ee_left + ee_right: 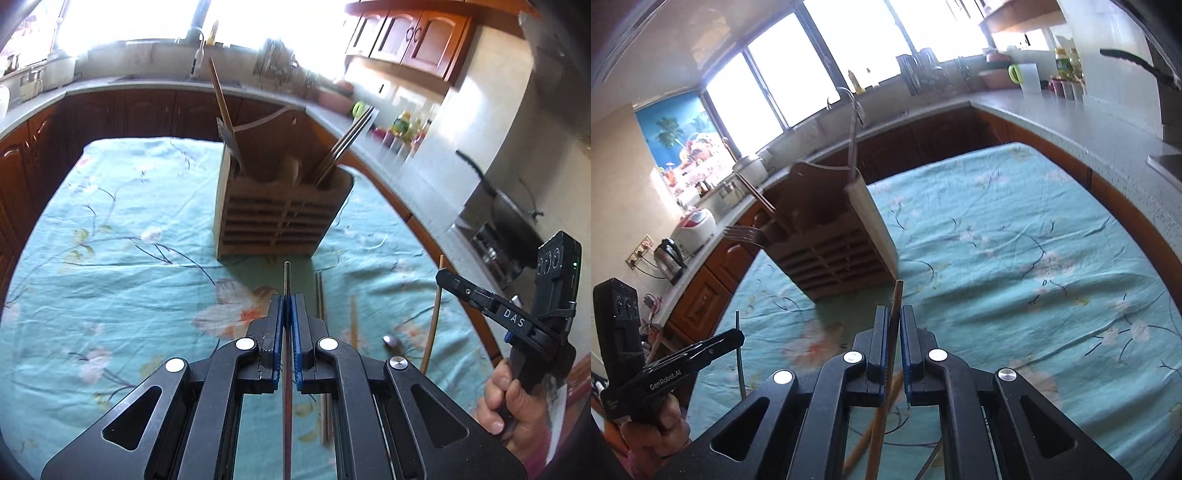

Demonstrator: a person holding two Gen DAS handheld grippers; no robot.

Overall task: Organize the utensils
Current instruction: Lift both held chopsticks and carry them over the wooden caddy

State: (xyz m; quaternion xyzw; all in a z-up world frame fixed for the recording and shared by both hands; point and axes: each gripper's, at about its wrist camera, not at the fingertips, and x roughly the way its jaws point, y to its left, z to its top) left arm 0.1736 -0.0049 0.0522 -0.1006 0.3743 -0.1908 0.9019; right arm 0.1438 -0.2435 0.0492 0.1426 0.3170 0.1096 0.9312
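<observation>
A wooden utensil holder stands on the table with chopsticks and a fork in its slots; it also shows in the right wrist view. My left gripper is shut on a thin metal chopstick that points at the holder. My right gripper is shut on a wooden chopstick, held near the holder's corner. The right gripper also shows at the right of the left wrist view with its wooden stick.
The table has a teal floral cloth. Loose chopsticks and a spoon lie on it near my grippers. A kitchen counter curves around the table, with a kettle and a wok.
</observation>
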